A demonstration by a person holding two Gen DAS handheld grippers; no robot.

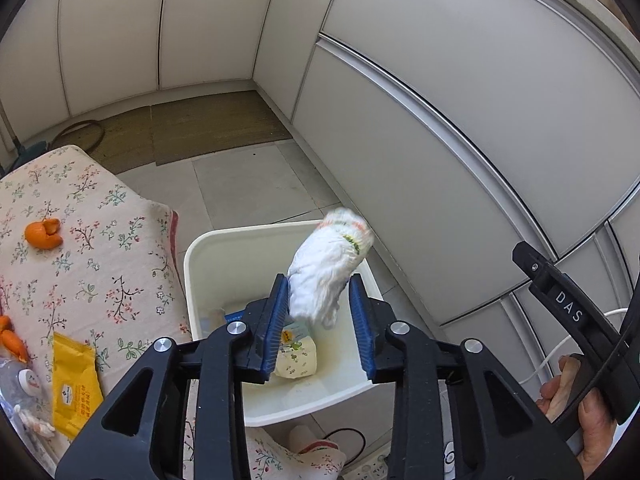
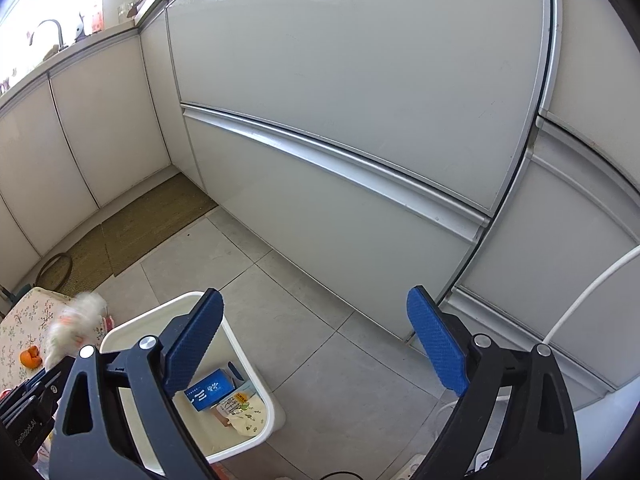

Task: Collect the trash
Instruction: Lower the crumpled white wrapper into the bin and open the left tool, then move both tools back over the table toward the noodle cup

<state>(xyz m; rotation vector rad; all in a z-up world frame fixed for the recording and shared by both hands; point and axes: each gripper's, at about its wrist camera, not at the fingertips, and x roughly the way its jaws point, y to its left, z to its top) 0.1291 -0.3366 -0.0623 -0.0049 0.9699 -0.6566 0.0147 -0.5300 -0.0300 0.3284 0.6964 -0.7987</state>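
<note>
My left gripper [image 1: 320, 300] is open over the white bin [image 1: 200, 256]. A crumpled white tissue wad [image 1: 330, 266] sits between its blue pads, touching only the left one, blurred as if dropping. The wad also shows blurred in the right wrist view [image 2: 74, 324]. The bin [image 2: 120, 332] holds a blue carton [image 2: 210, 390] and a pale wrapper [image 1: 298, 362]. My right gripper [image 2: 314, 344] is open and empty, above the floor right of the bin. On the floral table [image 1: 80, 240] lie orange peel [image 1: 43, 234], a yellow packet [image 1: 76, 384] and more peel [image 1: 14, 344].
White cabinet fronts [image 2: 340, 120] run along the right and back. A brown mat [image 1: 216, 124] lies on the tiled floor. A white cable [image 2: 588, 292] and a power strip [image 2: 412, 466] are at the lower right. A clear bottle [image 1: 20, 384] lies on the table edge.
</note>
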